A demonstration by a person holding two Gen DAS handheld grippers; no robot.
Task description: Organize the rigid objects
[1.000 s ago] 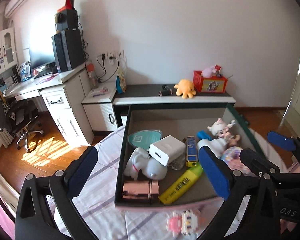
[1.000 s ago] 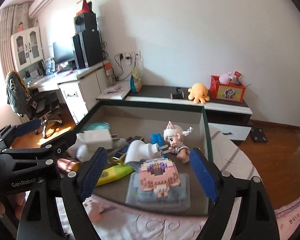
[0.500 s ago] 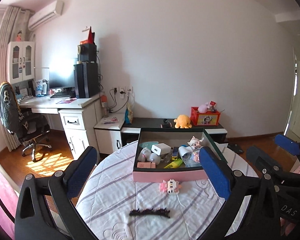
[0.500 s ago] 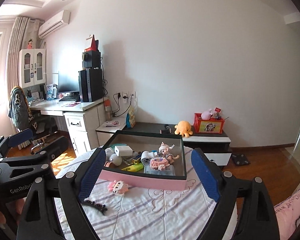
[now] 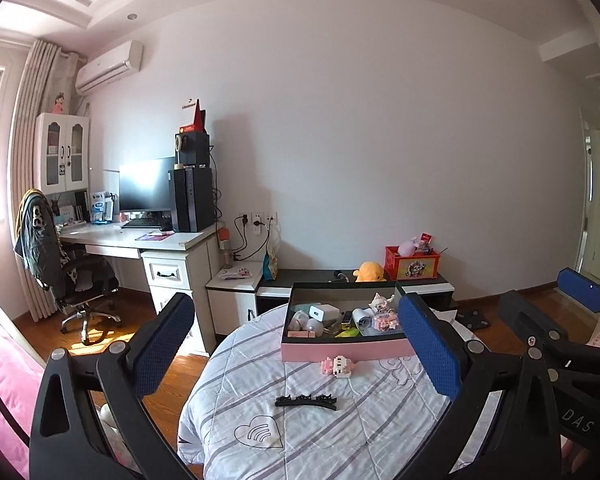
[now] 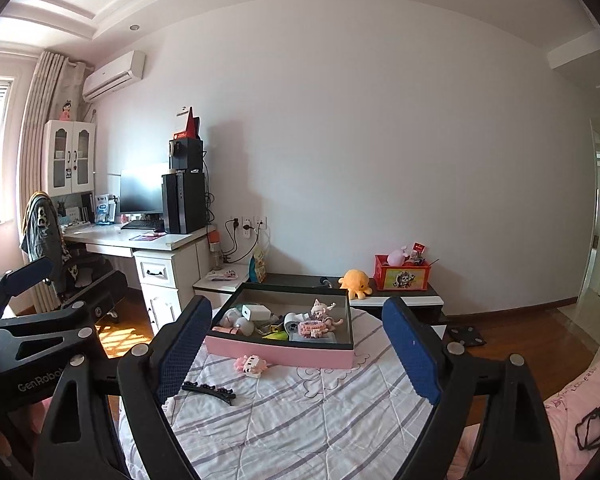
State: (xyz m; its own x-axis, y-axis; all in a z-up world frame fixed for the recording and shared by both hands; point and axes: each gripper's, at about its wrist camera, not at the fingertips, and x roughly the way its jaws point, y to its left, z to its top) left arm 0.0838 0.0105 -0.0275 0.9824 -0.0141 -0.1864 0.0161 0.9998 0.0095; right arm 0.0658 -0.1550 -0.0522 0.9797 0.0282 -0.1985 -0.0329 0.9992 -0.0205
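Still, both grippers, left (image 5: 296, 344) and right (image 6: 296, 344), hung with jaws wide and empty; the black hair clip (image 5: 306, 401) and pink block toy (image 5: 338, 366) lay outside the pink box (image 5: 340, 350), and a careless reach could snag the quilt (image 5: 300, 432).

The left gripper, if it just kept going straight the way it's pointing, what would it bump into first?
Probably the pink box of small things on the quilt: the left gripper, open and empty, frames it dead ahead. Depth is hard to judge, and the black hair clip lies nearer but lower.
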